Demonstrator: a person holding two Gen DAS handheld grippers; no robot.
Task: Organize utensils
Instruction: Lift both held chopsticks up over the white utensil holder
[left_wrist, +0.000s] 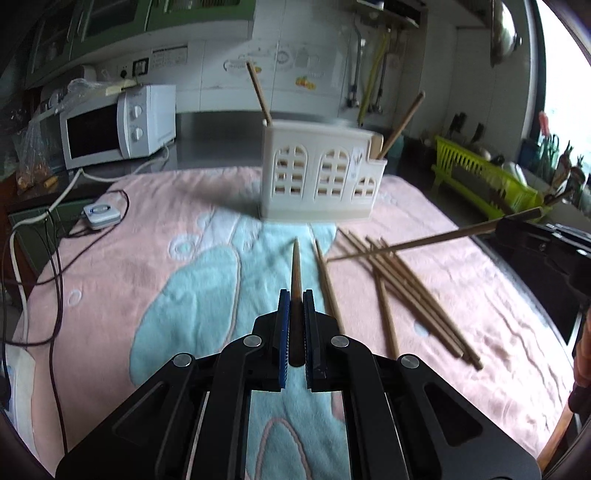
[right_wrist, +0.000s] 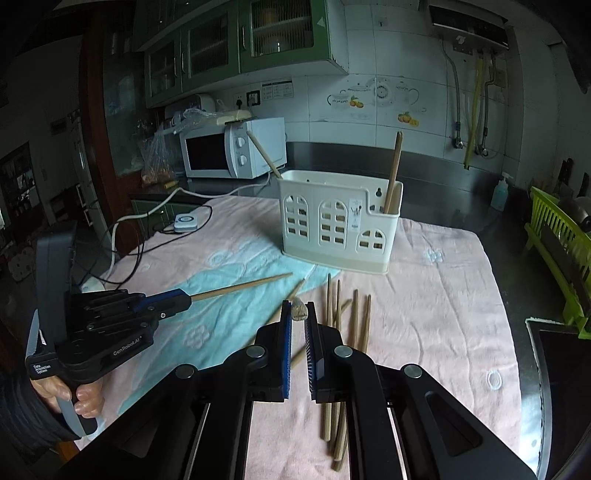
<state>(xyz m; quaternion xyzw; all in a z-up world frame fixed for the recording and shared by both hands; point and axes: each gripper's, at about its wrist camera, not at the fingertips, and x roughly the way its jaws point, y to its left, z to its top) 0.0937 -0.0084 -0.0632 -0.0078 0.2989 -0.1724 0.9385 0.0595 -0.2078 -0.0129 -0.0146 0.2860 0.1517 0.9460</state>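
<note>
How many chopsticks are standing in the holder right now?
2. One brown wooden chopstick leans out of the left end of the cream plastic holder; the other stands in its right compartment. Shorter ones inside may be hidden.

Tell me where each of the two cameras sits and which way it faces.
Left wrist: sits on the left tongs, looking forward and down over the pink towel toward the white holder; own tongs shut on a chopstick, right tongs at the right edge.
Right wrist: sits on the right tongs, facing the same holder; own tongs shut on a chopstick end, left tongs and a hand at left.
Shared: holder, loose chopsticks, microwave, towel.
</note>
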